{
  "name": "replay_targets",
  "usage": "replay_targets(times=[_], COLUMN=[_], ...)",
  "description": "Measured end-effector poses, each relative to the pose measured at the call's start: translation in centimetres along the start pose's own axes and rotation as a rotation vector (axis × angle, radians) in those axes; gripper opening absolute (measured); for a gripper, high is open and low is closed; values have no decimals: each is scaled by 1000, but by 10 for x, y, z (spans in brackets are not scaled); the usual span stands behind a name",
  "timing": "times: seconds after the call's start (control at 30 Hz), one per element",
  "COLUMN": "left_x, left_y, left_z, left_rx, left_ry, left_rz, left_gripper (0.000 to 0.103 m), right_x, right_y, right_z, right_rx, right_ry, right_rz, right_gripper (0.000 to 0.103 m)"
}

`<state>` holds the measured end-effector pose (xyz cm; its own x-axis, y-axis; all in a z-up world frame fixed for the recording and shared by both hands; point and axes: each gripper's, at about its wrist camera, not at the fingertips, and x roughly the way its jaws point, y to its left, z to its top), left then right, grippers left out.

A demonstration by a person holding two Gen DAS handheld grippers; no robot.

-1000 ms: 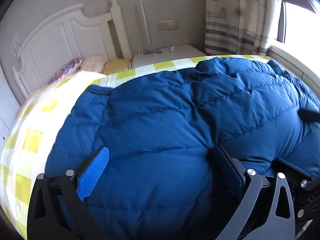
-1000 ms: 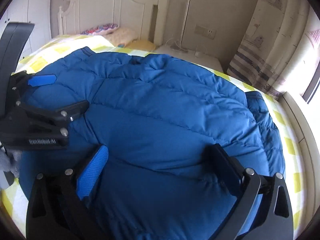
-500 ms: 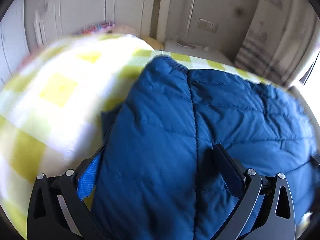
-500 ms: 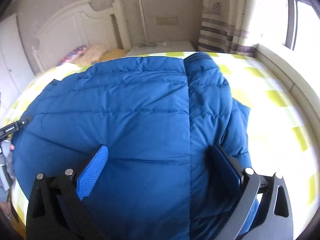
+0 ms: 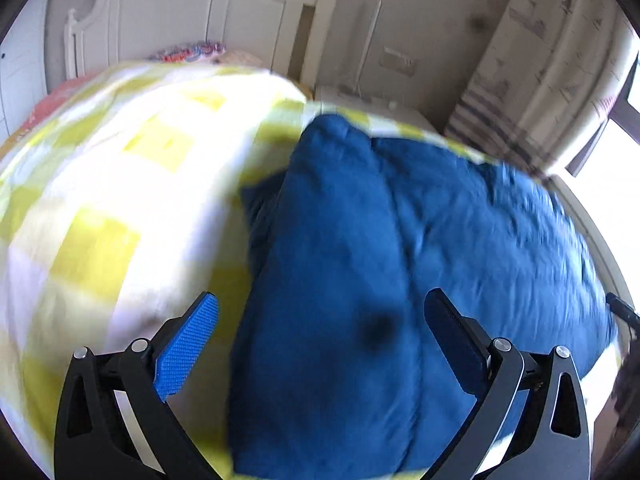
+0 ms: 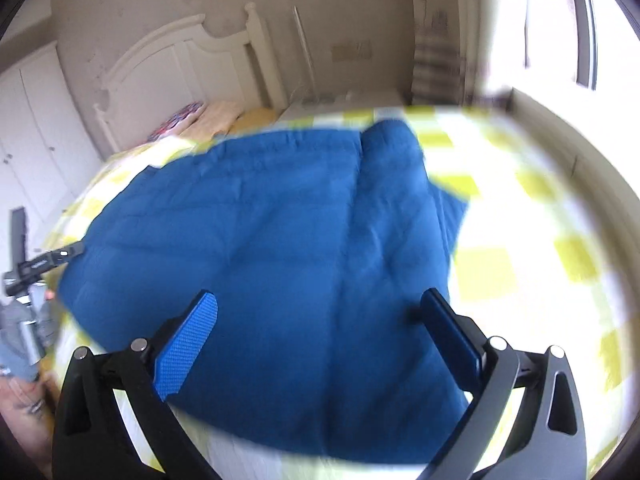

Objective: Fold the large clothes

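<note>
blue jacket lies folded on the checked bedspread; both tools, left and right, have pulled back, jaws spread, empty.

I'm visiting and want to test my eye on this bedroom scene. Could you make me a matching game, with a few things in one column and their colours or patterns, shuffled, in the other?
Things:
1. puffy jacket
2. bedspread
3. headboard
4. curtain

Looks:
A. plain white, arched top
B. yellow and white checks
C. solid blue, quilted
D. pale with dark stripes near the bottom

Pairs: 1-C, 2-B, 3-A, 4-D
</note>
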<state>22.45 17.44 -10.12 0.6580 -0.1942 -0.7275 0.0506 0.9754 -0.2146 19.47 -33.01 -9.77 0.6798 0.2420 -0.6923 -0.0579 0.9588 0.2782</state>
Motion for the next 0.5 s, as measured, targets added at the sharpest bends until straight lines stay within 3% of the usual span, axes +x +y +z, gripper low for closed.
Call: replay_targets(times=[0.1, 0.13, 0.17, 0.23, 0.33, 0.4, 0.5], left_x=[-1, -4, -8, -12, -17, -13, -10], left_y=[19, 22, 19, 16, 20, 12, -2], left_z=[-26, -32, -39, -48, -54, -50, -49], left_rx=[-48, -45, -34, -11, -33, -51, -29], left_ry=[63, 49, 48, 38, 26, 25, 30], left_rz=[-136, -155, -168, -160, -172, -185, -160], left_gripper=[99, 99, 99, 91, 84, 83, 81], right_x=[-10, -12, -15, -16, -23, -25, -18], right_y=[-21, -24, -25, -26, -46, -68, -80], right_z=[-24, -29, -32, -35, -30, -30, -39], right_rx=[21, 23, 13, -7, 64, 138, 182], right_ry=[7, 0, -5, 2, -25, -41, -8], right_rz=[79, 97, 96, 49, 42, 22, 146], right_gripper=[100, 97, 92, 70, 58, 69, 69])
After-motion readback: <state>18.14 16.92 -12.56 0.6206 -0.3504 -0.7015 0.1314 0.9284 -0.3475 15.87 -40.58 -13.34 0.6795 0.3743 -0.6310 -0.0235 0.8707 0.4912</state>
